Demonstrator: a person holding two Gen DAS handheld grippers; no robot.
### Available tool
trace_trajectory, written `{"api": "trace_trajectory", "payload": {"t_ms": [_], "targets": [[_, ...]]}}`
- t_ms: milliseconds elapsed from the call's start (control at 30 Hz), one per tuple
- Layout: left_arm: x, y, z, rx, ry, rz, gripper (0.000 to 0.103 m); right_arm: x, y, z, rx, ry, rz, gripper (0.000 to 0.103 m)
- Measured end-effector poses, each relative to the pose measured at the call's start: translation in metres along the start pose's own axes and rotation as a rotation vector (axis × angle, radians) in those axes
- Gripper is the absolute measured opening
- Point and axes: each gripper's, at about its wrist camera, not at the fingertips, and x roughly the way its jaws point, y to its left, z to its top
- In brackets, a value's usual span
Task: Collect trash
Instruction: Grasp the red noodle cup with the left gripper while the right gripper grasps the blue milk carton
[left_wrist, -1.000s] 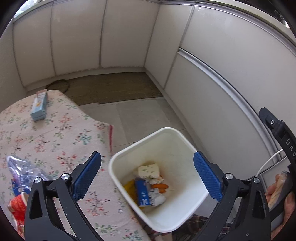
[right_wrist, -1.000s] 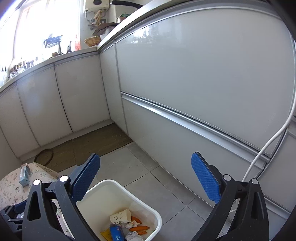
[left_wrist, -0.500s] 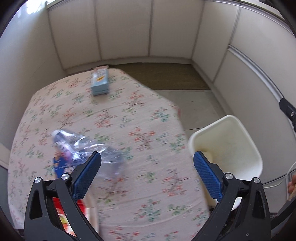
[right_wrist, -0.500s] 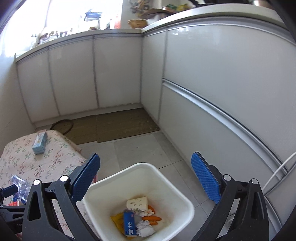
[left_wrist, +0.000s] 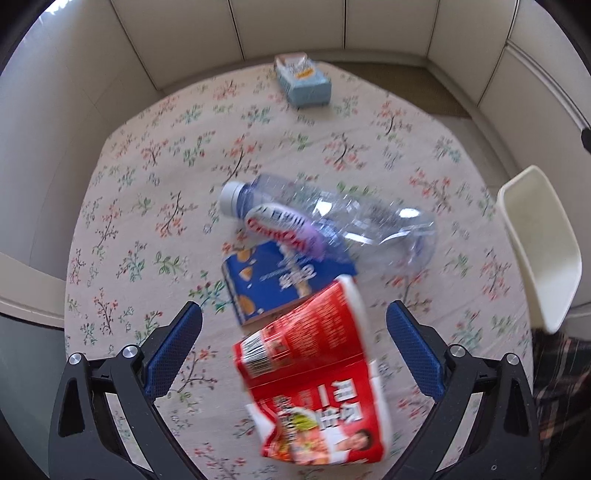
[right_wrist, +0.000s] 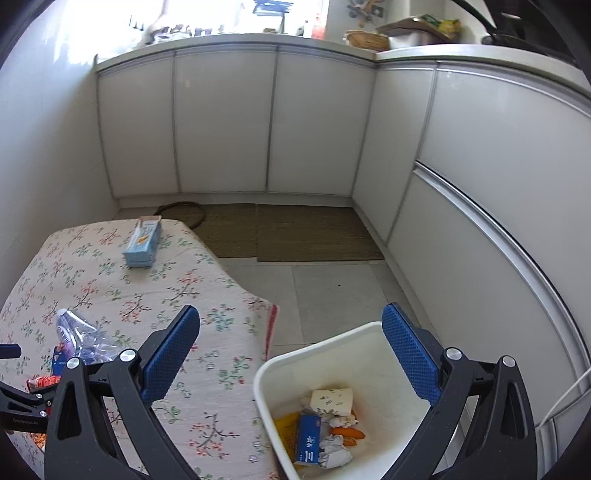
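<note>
Lying crosswise, the crushed bottle (left_wrist: 325, 218) points its cap left beyond the wide-open, empty left gripper (left_wrist: 293, 347).

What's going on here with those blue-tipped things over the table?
A person is clearing trash off a flowered table, holding tongs in each hand. The left tongs are open, empty and hovering over a red wrapper, with a blue box and a crushed bottle just beyond. A light blue carton lies at the far edge. The right tongs are open too, above a white bin beside the table that already holds some scraps.
</note>
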Motion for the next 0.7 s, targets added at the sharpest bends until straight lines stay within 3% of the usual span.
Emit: {"api": "trace_trajectory", "payload": {"t_ms": [133, 233, 367, 567, 700], "targets": [[0.013, 0.013, -0.010, -0.065, 0.053, -0.051, 0.096, 0.005, 0.015, 0.002, -0.019, 0.012, 0.015, 0.096], [0.016, 0.017, -0.020, -0.181, 0.058, -0.114, 0.096, 0.010, 0.025, 0.002, -0.028, 0.021, 0.029, 0.096], [0.017, 0.006, -0.028, -0.224, 0.046, -0.069, 0.096, 0.015, 0.038, 0.001, -0.051, 0.034, 0.048, 0.096], [0.031, 0.003, -0.034, -0.274, 0.090, -0.009, 0.096, 0.021, 0.042, -0.001, -0.069, 0.060, 0.058, 0.096], [0.044, 0.002, -0.040, -0.283, 0.138, -0.043, 0.096, 0.022, 0.044, -0.001, -0.071, 0.069, 0.066, 0.096]]}}
